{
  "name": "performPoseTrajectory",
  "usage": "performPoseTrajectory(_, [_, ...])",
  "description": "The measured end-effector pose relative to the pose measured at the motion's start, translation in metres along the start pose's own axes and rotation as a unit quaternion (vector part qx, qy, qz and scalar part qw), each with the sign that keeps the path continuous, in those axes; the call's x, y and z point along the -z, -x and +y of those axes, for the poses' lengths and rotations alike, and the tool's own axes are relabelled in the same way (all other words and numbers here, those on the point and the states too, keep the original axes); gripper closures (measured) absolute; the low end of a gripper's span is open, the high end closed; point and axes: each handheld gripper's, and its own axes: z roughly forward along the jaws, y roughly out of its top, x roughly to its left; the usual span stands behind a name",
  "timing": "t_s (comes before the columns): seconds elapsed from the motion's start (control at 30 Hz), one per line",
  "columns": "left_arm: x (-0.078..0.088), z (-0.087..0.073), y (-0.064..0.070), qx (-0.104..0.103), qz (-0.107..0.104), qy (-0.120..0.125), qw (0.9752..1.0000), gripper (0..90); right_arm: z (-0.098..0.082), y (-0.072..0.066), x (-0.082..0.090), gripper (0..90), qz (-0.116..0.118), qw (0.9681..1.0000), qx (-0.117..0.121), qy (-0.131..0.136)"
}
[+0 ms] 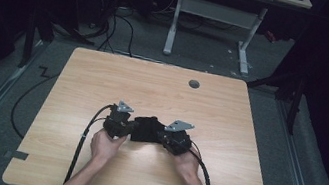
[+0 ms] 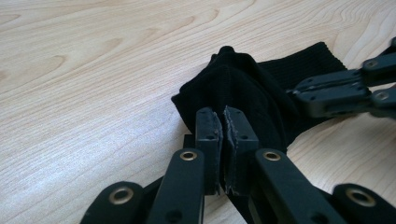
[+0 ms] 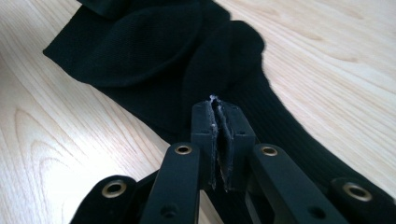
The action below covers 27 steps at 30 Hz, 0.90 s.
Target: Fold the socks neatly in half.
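I held both grippers low over the wooden table (image 1: 104,77), approx. mid-width and toward my edge, w/ a black sock (image 1: 146,129) lying between them.

Left gripper (image 2: 226,122): jaws were fully together, pads meeting w/ only a thin seam visible. In the left gripper view the tips sat against the bunched edge of the sock (image 2: 243,88); fabric looked pinched at the pad tips, but I could not tell how much was caught. My left hand (image 1: 106,144) gripped the body from behind.

Right gripper (image 3: 219,119): jaws were likewise shut, pads pressed flat, worn white at the tips. The tips lay over the ribbed part of the sock (image 3: 154,51); whether cloth sat between the pads could not be told. My right hand (image 1: 187,163) held it opposite the left, tips facing inward.

Sock: flat on the table, partly folded, ribbed cuff running toward the right gripper.

No brand, label or writing was legible on the sock, grippers or table.

A round hole (image 1: 194,84) sat in the tabletop near the far edge, well apart from the sock.
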Motion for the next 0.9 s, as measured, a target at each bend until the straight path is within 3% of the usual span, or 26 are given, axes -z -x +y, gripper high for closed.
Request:
performPoseTrajectory(0.37, [0.004,0.004,0.005,-0.006,-0.009,0.008,0.9999,85.7,0.004,-0.008,-0.016,85.5,0.014,0.9999,0.001,-0.010])
performPoseTrajectory(0.67, [0.007,0.005,0.006,-0.005,-0.007,0.011,0.9999,85.7,0.007,-0.013,-0.020,85.6,0.023,0.9997,0.005,-0.011])
performPoseTrajectory(0.9, [0.010,0.012,0.011,-0.016,-0.002,0.013,0.9998,85.7,0.010,-0.019,-0.025,85.9,0.031,0.9994,0.012,-0.009])
